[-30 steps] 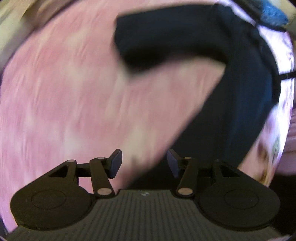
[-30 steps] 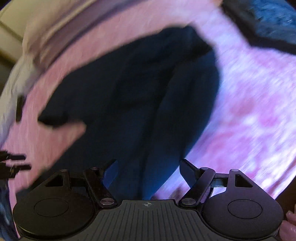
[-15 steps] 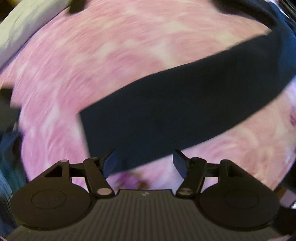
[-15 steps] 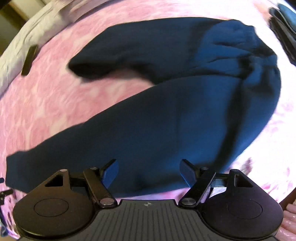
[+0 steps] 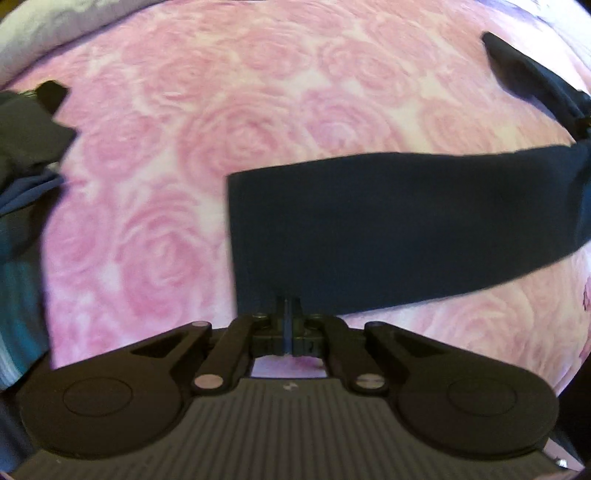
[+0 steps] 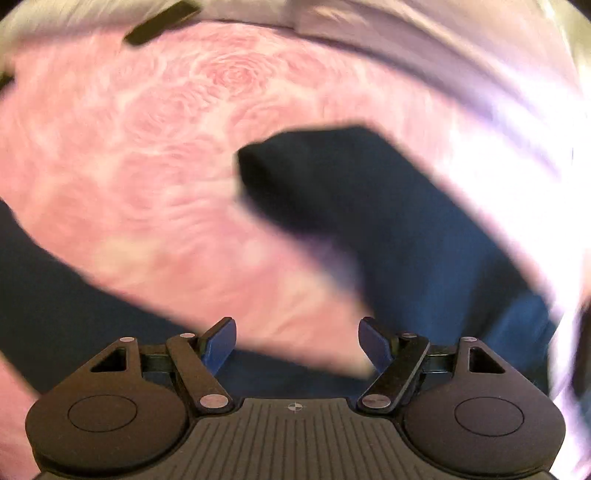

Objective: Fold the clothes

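Observation:
A pair of navy trousers lies spread on a pink rose-patterned bedspread (image 5: pixel 229 122). One navy trouser leg (image 5: pixel 406 229) runs in from the right, its cut end near the middle of the left wrist view. My left gripper (image 5: pixel 290 314) is shut, its fingers pinching the lower edge of that leg close to the hem. In the blurred right wrist view the other trouser leg (image 6: pixel 369 206) slants up from the lower right to its end at centre. My right gripper (image 6: pixel 297 343) stands open above the bedspread (image 6: pixel 166 166), nothing between its fingers.
A heap of dark and blue clothes (image 5: pixel 22 177) lies at the bedspread's left edge. A dark strap-like piece (image 5: pixel 532 74) sits at the upper right. A flat dark object (image 6: pixel 162 22) rests near the pale bedding (image 6: pixel 424 40) along the far edge.
My left gripper has shut on the lower edge of the trouser leg, near its end. The right gripper, still open, has swung from the trousers' body toward the other leg's end.

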`<move>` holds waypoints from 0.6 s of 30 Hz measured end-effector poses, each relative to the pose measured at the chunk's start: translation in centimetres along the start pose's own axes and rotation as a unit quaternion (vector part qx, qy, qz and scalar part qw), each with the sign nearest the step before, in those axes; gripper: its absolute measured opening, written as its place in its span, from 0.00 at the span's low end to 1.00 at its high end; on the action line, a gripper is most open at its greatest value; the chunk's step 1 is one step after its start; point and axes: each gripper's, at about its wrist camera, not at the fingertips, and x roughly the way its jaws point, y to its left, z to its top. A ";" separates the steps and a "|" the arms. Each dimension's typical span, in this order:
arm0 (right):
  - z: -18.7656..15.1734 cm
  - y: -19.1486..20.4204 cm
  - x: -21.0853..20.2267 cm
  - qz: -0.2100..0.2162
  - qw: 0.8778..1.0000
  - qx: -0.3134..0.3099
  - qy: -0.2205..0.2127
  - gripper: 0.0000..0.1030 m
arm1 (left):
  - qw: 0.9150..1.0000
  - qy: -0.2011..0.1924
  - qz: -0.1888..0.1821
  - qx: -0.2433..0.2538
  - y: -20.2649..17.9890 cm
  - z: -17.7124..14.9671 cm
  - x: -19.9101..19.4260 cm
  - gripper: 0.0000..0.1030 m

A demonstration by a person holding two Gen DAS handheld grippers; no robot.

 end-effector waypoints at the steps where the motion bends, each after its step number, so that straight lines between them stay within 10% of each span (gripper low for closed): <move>1: 0.7 -0.1 0.9 -0.016 0.999 -0.033 -0.003 0.74 | 1.000 0.000 0.006 -0.002 0.1 0.0 -0.6 0.00; 7: 2.5 -1.4 7.2 -0.034 0.985 -0.167 0.003 0.70 | 0.999 -0.019 0.009 0.025 -3.8 3.3 -1.7 0.32; 8: 2.7 -2.0 7.4 -0.026 0.987 -0.160 0.000 0.33 | 0.999 -0.024 0.007 0.031 -4.8 4.1 -1.8 0.36; 9: 3.0 -3.3 7.0 -0.008 0.992 -0.123 -0.010 0.15 | 0.999 -0.030 0.002 0.038 -5.8 5.1 -1.7 0.42; 11: 3.5 -6.6 5.3 0.034 0.998 -0.024 -0.038 0.09 | 0.997 -0.049 -0.032 0.053 -9.8 8.5 -0.7 0.49; 18: 2.2 -18.8 -0.8 0.112 0.971 0.186 -0.102 0.06 | 0.969 -0.123 -0.210 0.041 -26.3 21.3 3.3 0.61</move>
